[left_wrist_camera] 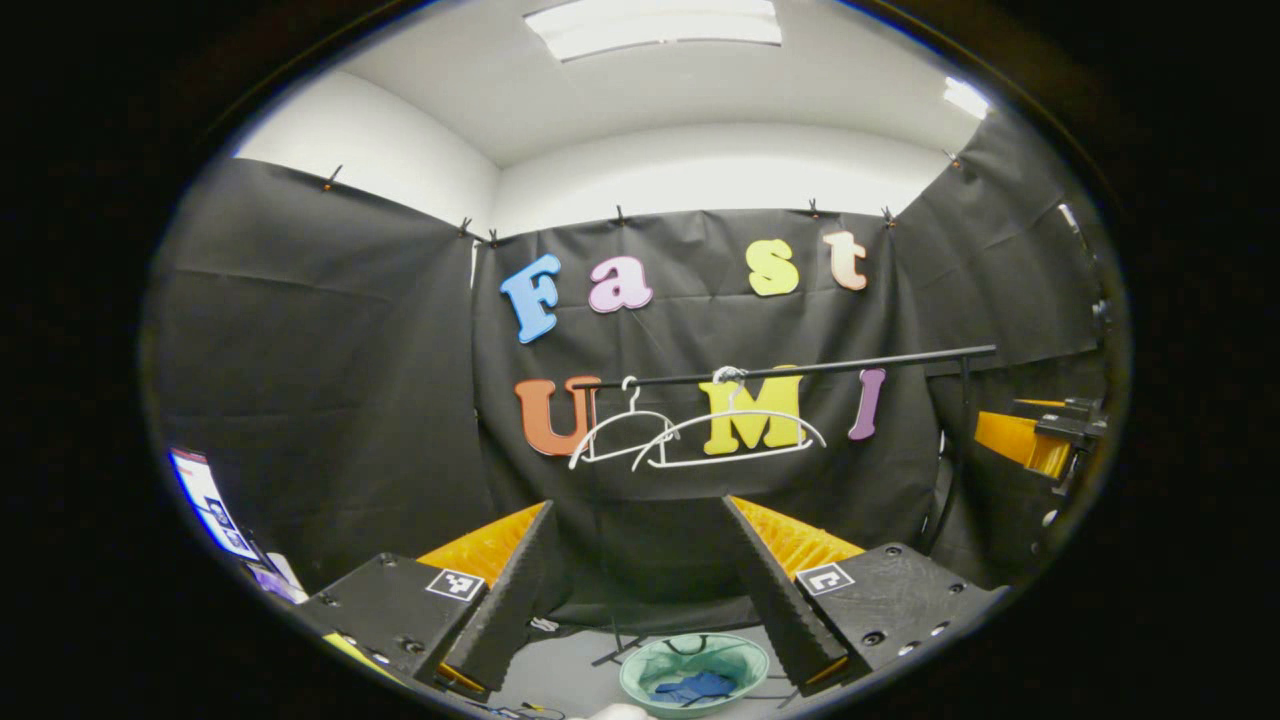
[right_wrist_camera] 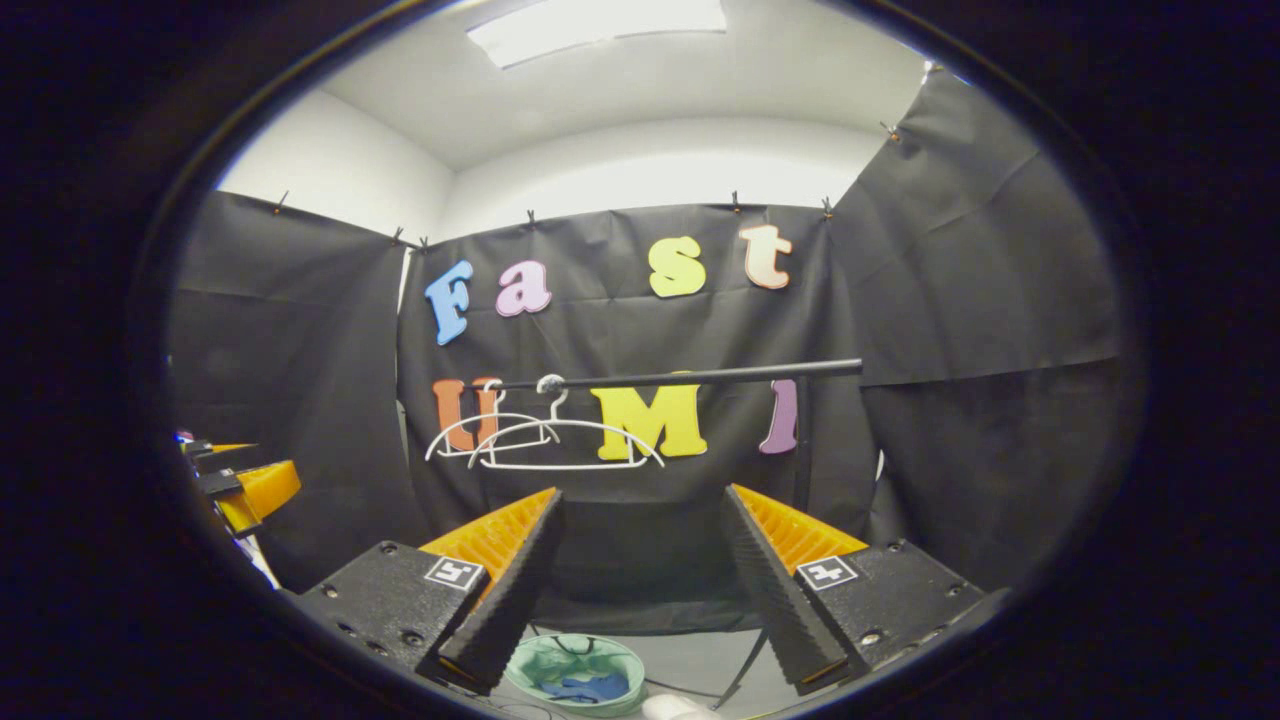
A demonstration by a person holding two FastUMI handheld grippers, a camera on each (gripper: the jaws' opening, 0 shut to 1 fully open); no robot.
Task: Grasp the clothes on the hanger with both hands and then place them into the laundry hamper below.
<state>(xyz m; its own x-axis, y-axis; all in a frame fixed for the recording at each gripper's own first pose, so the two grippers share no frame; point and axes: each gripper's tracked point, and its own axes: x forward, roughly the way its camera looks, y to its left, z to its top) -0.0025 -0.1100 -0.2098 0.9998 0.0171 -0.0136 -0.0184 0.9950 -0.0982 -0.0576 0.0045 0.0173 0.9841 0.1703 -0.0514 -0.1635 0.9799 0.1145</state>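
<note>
**Both grippers raised and empty, blue cloth in the hamper**

While the left gripper point(left_wrist_camera: 640, 600) is held level and points at the back wall of the booth, its jaws stand wide open and hold nothing. In the left gripper view the two fingers are black wedges with a fine ribbed face toward the gap and an orange ribbed side outward, and each sits on a black block with a small square marker. Between and below the fingertips lies the laundry hamper point(left_wrist_camera: 640, 668), a round, pale green, soft-looking tub on the grey floor, and the clothes point(left_wrist_camera: 697, 686), a crumpled blue piece, lie inside it at the bottom. Higher up, a thin black rail point(left_wrist_camera: 850, 365) runs across the wall, and two white hangers point(left_wrist_camera: 690, 435) of thin curved plastic hang from it, both bare and overlapping. At the right edge of this view the right gripper point(left_wrist_camera: 1040, 437) shows, black and orange, at about the height of the rail's post.

In the right gripper view the right gripper point(right_wrist_camera: 640, 600) has the same level pose, and its jaws are also wide apart with nothing between them. The hamper point(right_wrist_camera: 530, 655) lies low, just beside the left fingertip, with the blue clothes point(right_wrist_camera: 590, 688) inside. The rail point(right_wrist_camera: 700, 376) carries the two bare hangers point(right_wrist_camera: 545, 435) near its left end. The left gripper point(right_wrist_camera: 245, 490) shows at the left edge, orange and black.
</note>
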